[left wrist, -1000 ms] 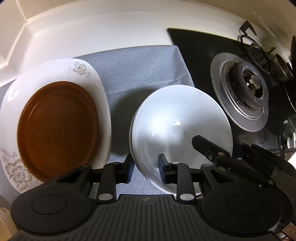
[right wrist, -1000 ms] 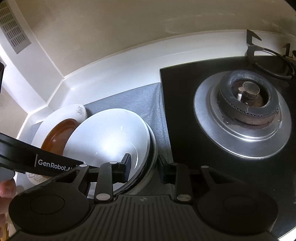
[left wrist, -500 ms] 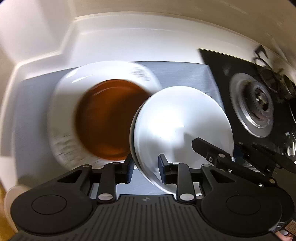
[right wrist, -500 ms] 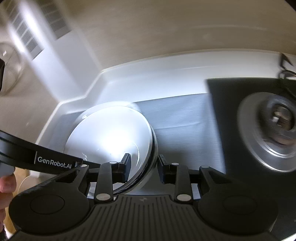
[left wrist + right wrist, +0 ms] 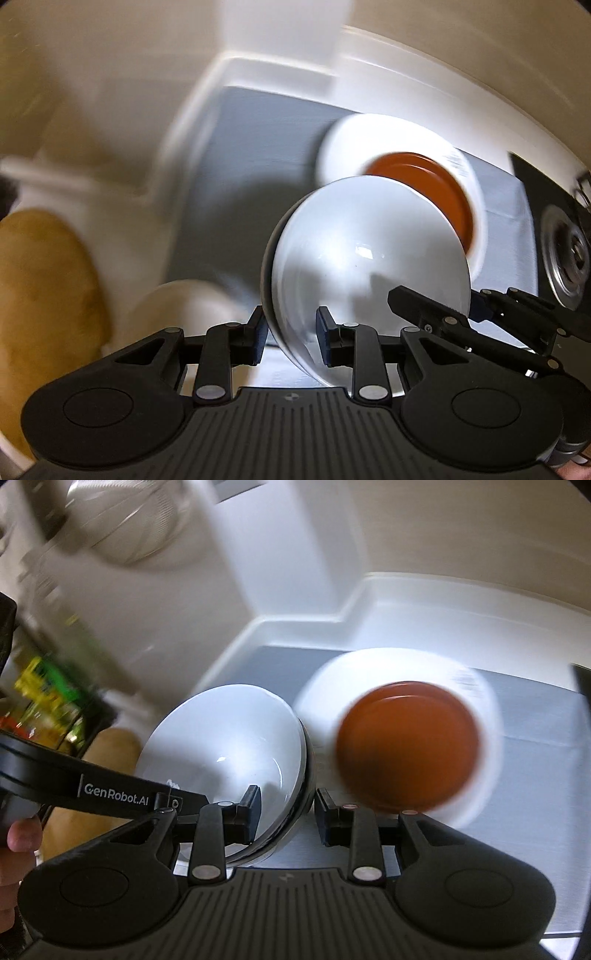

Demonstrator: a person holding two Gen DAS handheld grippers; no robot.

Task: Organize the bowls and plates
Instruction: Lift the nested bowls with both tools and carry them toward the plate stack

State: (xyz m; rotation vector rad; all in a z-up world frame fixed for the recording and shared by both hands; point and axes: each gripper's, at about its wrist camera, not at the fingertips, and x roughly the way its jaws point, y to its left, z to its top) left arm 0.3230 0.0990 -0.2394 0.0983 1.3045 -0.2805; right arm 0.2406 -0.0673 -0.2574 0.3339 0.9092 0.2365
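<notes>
Both grippers hold one white bowl by opposite sides of its rim. My left gripper (image 5: 290, 332) is shut on the bowl (image 5: 369, 258), which fills the middle of the left wrist view. My right gripper (image 5: 286, 812) is shut on the bowl's other rim (image 5: 229, 738). The bowl is lifted above the grey mat (image 5: 251, 155). A brown plate (image 5: 406, 746) lies on a white flowered plate (image 5: 487, 716) on the mat, to the right of the bowl. Both views are motion-blurred.
The gas burner (image 5: 569, 254) sits at the far right on the black hob. A white raised counter edge (image 5: 295, 627) runs behind the mat. A tan rounded object (image 5: 40, 302) is at the left, and a metal strainer (image 5: 136, 524) hangs at upper left.
Both grippers have carried the bowl up and to the left, away from the hob. The stacked plates now lie to its right; they have not moved.
</notes>
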